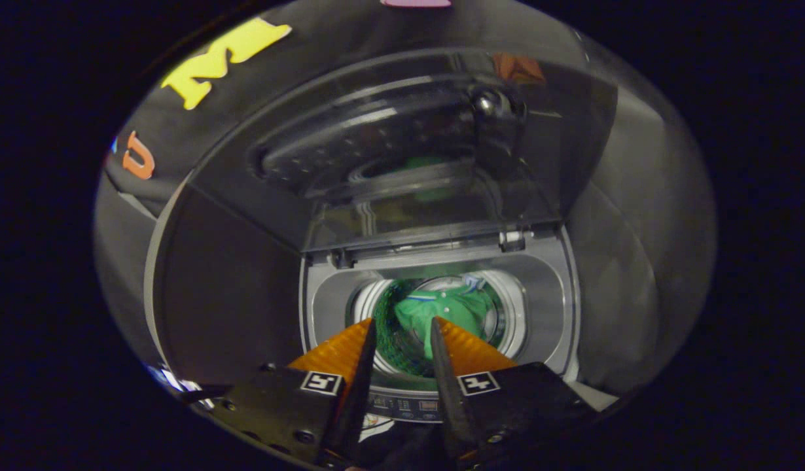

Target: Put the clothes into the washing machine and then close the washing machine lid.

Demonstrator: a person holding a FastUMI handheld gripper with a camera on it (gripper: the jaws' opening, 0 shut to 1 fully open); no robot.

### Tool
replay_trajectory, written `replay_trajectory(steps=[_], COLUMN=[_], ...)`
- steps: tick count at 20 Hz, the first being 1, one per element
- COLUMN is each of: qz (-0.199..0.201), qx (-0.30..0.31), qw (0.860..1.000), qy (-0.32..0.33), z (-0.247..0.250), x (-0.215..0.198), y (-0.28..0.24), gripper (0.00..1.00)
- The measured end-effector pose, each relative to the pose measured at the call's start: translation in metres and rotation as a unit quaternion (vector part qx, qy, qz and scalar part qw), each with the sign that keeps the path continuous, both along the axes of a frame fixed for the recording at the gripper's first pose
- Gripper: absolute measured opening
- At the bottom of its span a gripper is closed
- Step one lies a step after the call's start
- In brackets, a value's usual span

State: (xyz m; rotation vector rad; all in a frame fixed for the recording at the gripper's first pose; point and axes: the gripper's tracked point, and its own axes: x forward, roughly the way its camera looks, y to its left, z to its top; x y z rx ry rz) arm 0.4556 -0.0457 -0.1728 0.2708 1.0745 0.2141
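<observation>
Two orange fingers (340, 350) of the tool (402, 327) stand narrowly apart, holding nothing, just above the near rim of the washing machine (546, 307). Beyond them, green clothes (445, 314) lie inside the drum (514, 320). At the far side, the clear lid (402, 150) stands raised upright.

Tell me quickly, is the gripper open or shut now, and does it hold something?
Gripper: open and holding nothing, poised above the washing machine, whose lid is up; green clothes lie in the drum beyond the fingertips.
</observation>
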Motion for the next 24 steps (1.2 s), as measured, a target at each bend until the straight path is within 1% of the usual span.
replay_trajectory(steps=[1,2,3,7,10,13,17,20,24], qz=[0.009,0.015,0.018,0.032,0.035,0.039,0.044,0.048,0.040], qx=[-0.006,-0.016,-0.032,-0.044,-0.059,-0.068,-0.063,-0.072,-0.054], qw=[1.000,1.000,0.999,0.996,0.991,0.984,0.971,0.962,0.959], qy=[-0.012,-0.020,-0.026,-0.071,-0.110,-0.163,-0.226,-0.261,-0.275], z=[0.014,0.024,0.035,0.081,0.112,0.144,0.185,0.195,0.185], x=[0.001,0.001,0.003,0.015,0.035,0.063,0.096,0.120,0.135], y=[-0.001,-0.003,-0.008,-0.006,-0.006,0.001,0.020,0.028,0.035], gripper=[0.57,0.67,0.68,0.68,0.68,0.68,0.68,0.68,0.68])
